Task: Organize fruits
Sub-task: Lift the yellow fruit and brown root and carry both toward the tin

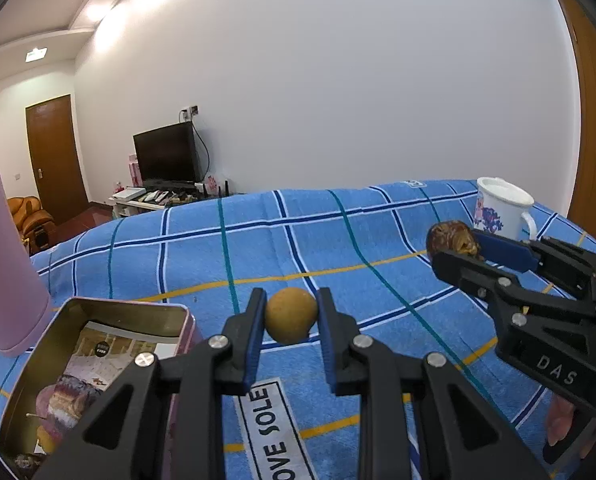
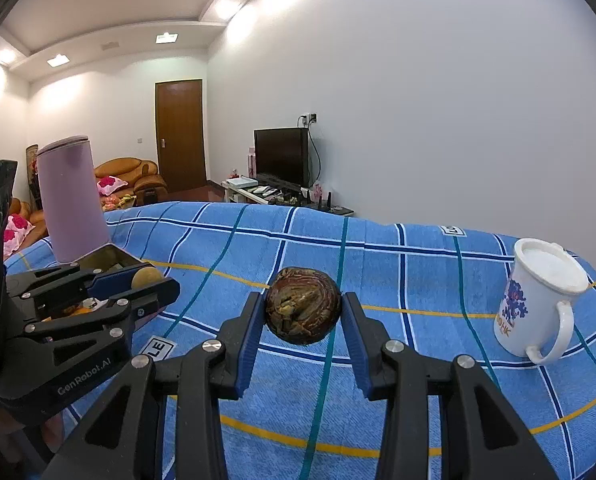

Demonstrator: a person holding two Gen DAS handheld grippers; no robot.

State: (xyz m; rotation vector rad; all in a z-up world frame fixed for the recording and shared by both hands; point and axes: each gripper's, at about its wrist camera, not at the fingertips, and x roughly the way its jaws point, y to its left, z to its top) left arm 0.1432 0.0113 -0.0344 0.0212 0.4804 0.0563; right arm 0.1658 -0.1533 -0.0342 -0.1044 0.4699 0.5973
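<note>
Two grippers are raised over a blue checked cloth (image 2: 378,264), each clamping one fruit. Left gripper (image 1: 291,316): its blue-padded jaws pinch a small round tan fruit (image 1: 291,315) at both sides, and the fruit is clear of the cloth. Right gripper (image 2: 303,312): its jaws press on either side of a larger dark brown fruit (image 2: 303,305) with a wrinkled, streaked skin, also carried above the cloth. From the left wrist view, the right gripper stands to the right and further along, well apart from the left one. An open metal tin (image 1: 97,344) rests on the cloth just left of and below the left gripper; printed paper and at least one dark fruit lie inside it. A tall pink cylindrical container (image 2: 71,200) stands upright just beside the tin's far side. A white mug (image 2: 538,300) with a blue printed motif and a white lid stands upright on the cloth to the right of the right gripper, handle toward the camera.
</note>
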